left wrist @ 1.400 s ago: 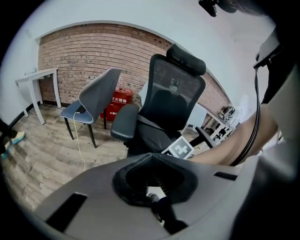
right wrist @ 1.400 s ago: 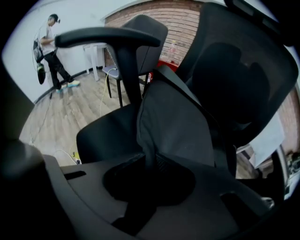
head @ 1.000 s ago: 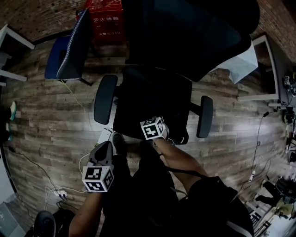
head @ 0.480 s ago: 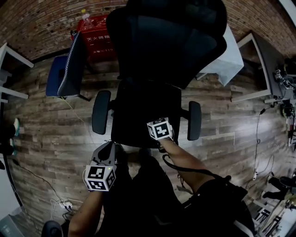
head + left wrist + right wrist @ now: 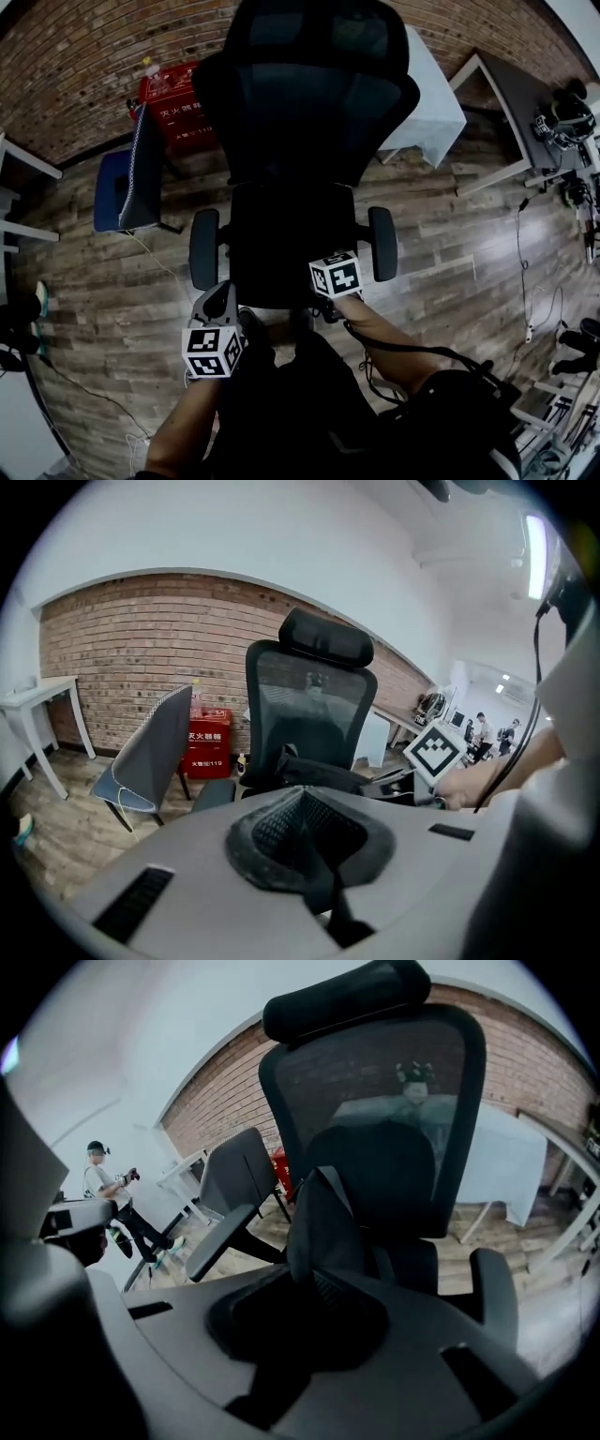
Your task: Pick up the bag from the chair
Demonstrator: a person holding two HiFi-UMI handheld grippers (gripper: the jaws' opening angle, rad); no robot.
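A black office chair [image 5: 292, 234] stands in front of me. The dark bag [image 5: 375, 1180] sits on its seat against the mesh backrest, and from the side it shows as a dark mass [image 5: 314, 772]. In the head view the bag is lost against the black seat. My right gripper [image 5: 314, 1274] is at the seat's front edge [image 5: 330, 272], shut on a dark strap [image 5: 314, 1218] of the bag that rises from between its pads. My left gripper [image 5: 221, 300] hangs lower left of the seat. Its jaws [image 5: 300, 803] are shut on nothing.
A grey and blue chair [image 5: 131, 178] and a red box [image 5: 183, 103] stand at the back left by the brick wall. A white table [image 5: 431, 103] is behind the chair, with a cluttered desk [image 5: 544, 122] at right. Cables [image 5: 523, 281] cross the wood floor. A person [image 5: 103, 1185] stands far off.
The head view has tilted up, so the chair's headrest and more of the wall show. The right gripper stays at the seat's front edge. The left gripper has drifted slightly toward the chair.
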